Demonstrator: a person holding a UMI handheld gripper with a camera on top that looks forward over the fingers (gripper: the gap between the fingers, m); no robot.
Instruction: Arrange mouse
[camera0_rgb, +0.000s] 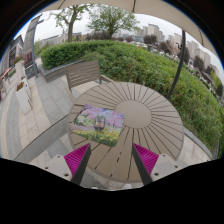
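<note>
Pale wooden slats, fanning out from a hub, made up the round garden table (140, 115) that filled the space just ahead of the gripper (111, 158). The gripper hovered above the near rim of the table, its two fingers spread apart with nothing between them; the magenta pads (76, 158) on their inner faces showed clearly, one at each side.

Just beyond the left finger lay a flat rectangular mat with a flowery print (97, 126), in greens and pinks, resting on the slats. It looked like a mouse mat. No mouse could be made out anywhere on the table or between the fingers; if one was there, it was too small to tell.

Beyond the table to the left stood a wooden slatted bench (78, 73) on grey paving (25, 115), and farther off a thick green hedge (130, 60) curved around behind, with trees and buildings past it.

As a judgement, the task was at its very start: the fingers were free and the mouse had not yet been found or gripped. The next move would call for locating the mouse, then bringing the fingers down either side of it.

The table surface right of the mat lay bare, giving room to move. The table's curved rim was close beneath the fingers.
</note>
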